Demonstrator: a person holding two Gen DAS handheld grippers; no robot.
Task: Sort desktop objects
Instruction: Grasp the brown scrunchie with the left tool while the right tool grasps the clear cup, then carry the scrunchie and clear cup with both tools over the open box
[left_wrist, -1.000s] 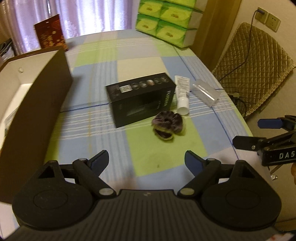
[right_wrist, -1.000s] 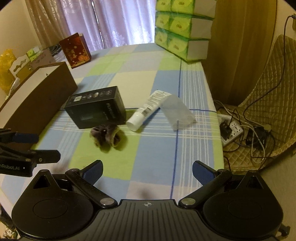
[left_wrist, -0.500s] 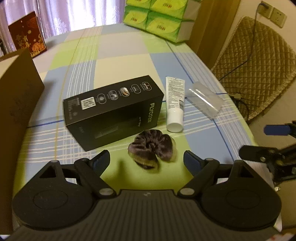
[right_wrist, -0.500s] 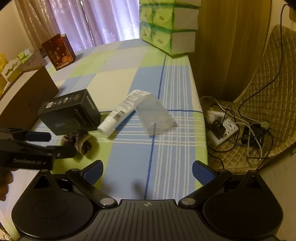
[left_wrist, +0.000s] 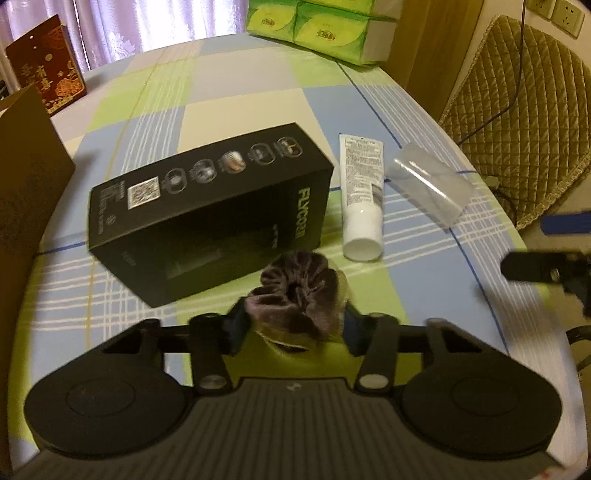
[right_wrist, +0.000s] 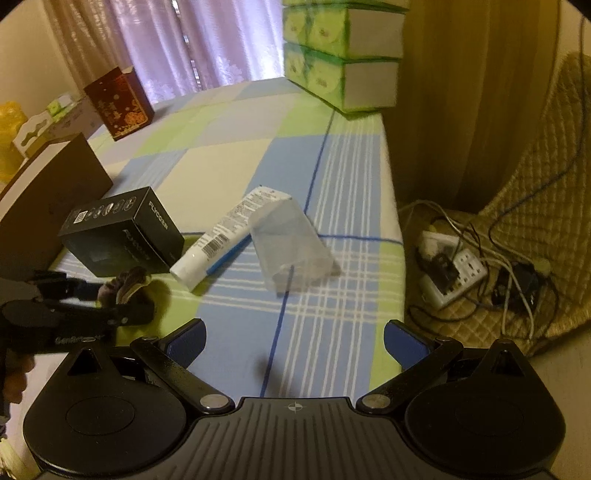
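Now left tool (left_wrist: 293, 323) around scrunchie (left_wrist: 295, 291).

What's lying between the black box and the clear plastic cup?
The white tube lies between the black box and clear cup, seen in both wrist views.

Green tissue packs (right_wrist: 343, 55) stack at the checked tablecloth's (right_wrist: 221, 162) far edge, a power strip (right_wrist: 456, 271) lying on the quilted chair (right_wrist: 535, 221).

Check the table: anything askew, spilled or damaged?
Nothing spilled or damaged. The white tube lies on its side with its flat end tucked under the toppled clear plastic cup. The left gripper is closed on the purple scrunchie.
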